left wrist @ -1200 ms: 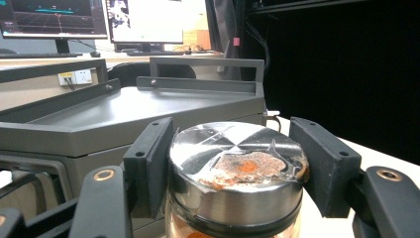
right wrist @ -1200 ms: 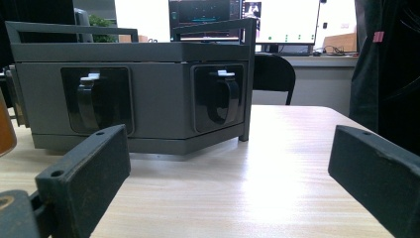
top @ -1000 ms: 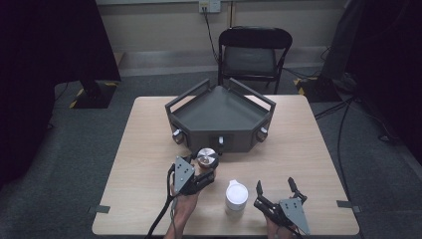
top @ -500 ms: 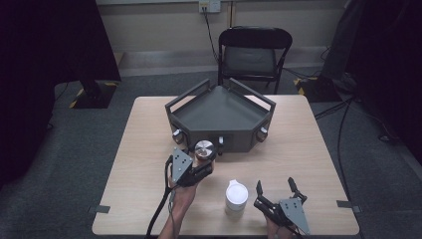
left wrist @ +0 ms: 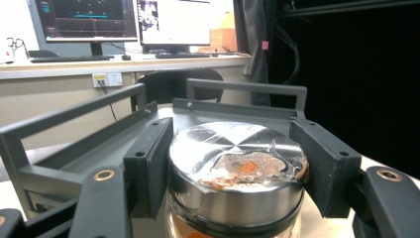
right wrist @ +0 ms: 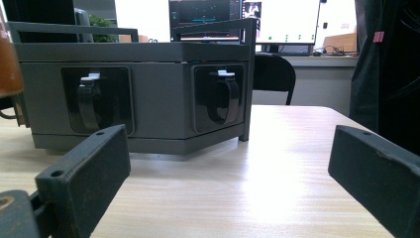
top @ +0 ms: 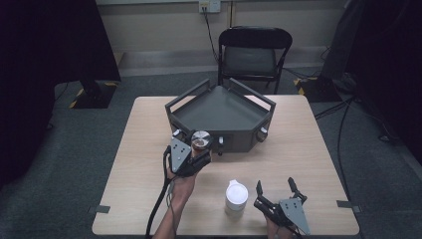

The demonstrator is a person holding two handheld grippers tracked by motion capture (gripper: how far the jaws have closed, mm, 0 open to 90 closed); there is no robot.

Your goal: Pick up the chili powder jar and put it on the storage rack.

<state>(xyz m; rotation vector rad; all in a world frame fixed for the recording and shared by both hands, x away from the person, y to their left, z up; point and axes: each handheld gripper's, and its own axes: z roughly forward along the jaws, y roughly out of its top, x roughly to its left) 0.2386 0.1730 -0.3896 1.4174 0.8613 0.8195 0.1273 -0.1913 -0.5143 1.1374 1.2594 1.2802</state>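
Left gripper (top: 195, 149) fingers (left wrist: 148, 163) clamped on steel-lidded jar (left wrist: 237, 173), held just before grey tray (top: 219, 112). Right gripper (top: 277, 191) fingers apart, empty, low over table (top: 308, 149) beside white container (top: 236, 196).

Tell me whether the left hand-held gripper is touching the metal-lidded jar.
Touching. In the left gripper view, both black jaws of the left hand-held gripper press flat against the sides of the jar lid, with no gap.

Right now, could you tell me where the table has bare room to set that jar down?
Bare tabletop lies left of the grey tray unit and right of it. Crowded: the front middle, with the white container, the left gripper holding the jar.
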